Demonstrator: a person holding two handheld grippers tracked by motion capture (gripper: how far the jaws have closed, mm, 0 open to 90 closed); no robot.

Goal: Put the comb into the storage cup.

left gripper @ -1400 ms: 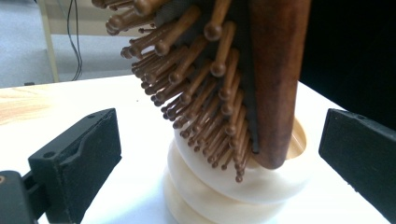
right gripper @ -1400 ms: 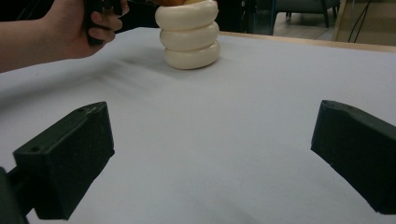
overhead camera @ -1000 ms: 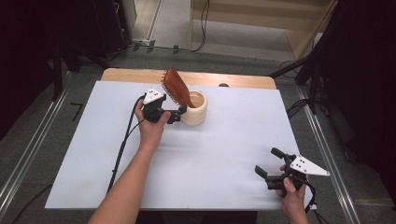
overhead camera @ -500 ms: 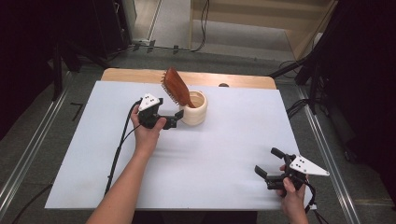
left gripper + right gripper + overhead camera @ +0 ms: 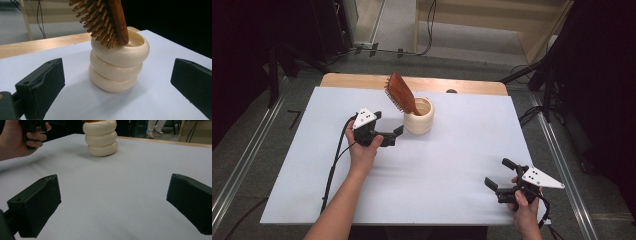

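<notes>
The left gripper (image 5: 388, 133) hung with jaws wide open just beside a cream holder (image 5: 419, 115) at the far middle of the table (image 5: 452, 165), where a wooden hairbrush (image 5: 401, 94) stood handle-down and leaning. It gripped nothing, so the brush looked already placed and the next move would likely be clearing away. The right gripper (image 5: 504, 175), also open and empty, rested at the near right corner.

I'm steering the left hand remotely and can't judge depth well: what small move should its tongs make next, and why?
Probably ease the left tongs back a little more. They are open and empty, just short of the cream ribbed holder, and the wooden hairbrush already stands handle-down inside it, leaning on the rim. Pushing forward could tip either. The right tongs sit open near the table's front edge.
</notes>
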